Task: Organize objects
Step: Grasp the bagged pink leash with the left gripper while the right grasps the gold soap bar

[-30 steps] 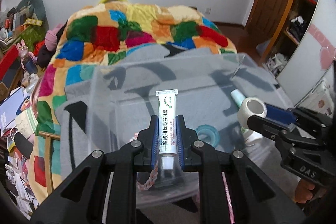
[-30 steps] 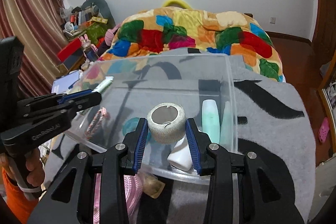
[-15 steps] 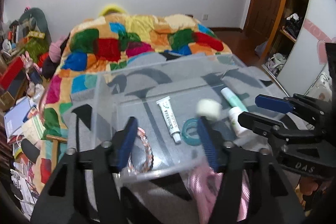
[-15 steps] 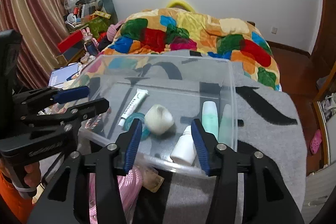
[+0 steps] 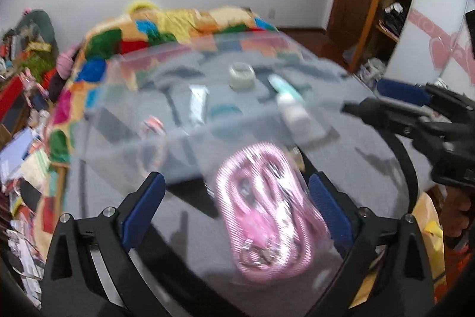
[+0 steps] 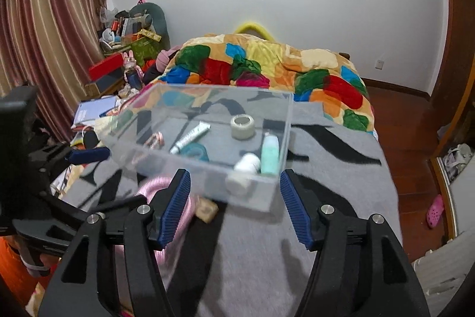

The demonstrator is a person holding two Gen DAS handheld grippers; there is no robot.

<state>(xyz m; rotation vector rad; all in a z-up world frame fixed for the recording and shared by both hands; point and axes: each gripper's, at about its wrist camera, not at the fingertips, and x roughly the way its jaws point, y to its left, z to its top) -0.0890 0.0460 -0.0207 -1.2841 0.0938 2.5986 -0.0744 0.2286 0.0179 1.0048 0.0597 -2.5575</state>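
A clear plastic box (image 6: 279, 138) (image 5: 124, 73) sits on the grey blanket. Inside lie a white ointment tube (image 6: 191, 137) (image 5: 197, 106), a grey tape roll (image 6: 242, 127) (image 5: 242, 75), a teal ring (image 6: 196, 152), a green tube (image 6: 270, 153), a white bottle (image 6: 245, 168) and a braided bracelet (image 6: 154, 140). A bagged pink cable (image 5: 264, 213) (image 6: 148, 186) lies in front of the box. My left gripper (image 5: 234, 198) is open, straddling the cable. My right gripper (image 6: 234, 198) is open, just before the box's near wall.
A small tan packet (image 6: 207, 210) lies beside the pink cable. A colourful patchwork quilt (image 6: 267, 70) covers the bed behind the box. Cluttered shelves (image 6: 124, 49) stand at the left. A wooden floor with a pink slipper (image 6: 435, 210) is at the right.
Both grippers have opened and pulled back from the box. The ointment tube and the tape roll now lie loose inside it. The left gripper has dropped over the pink cable.
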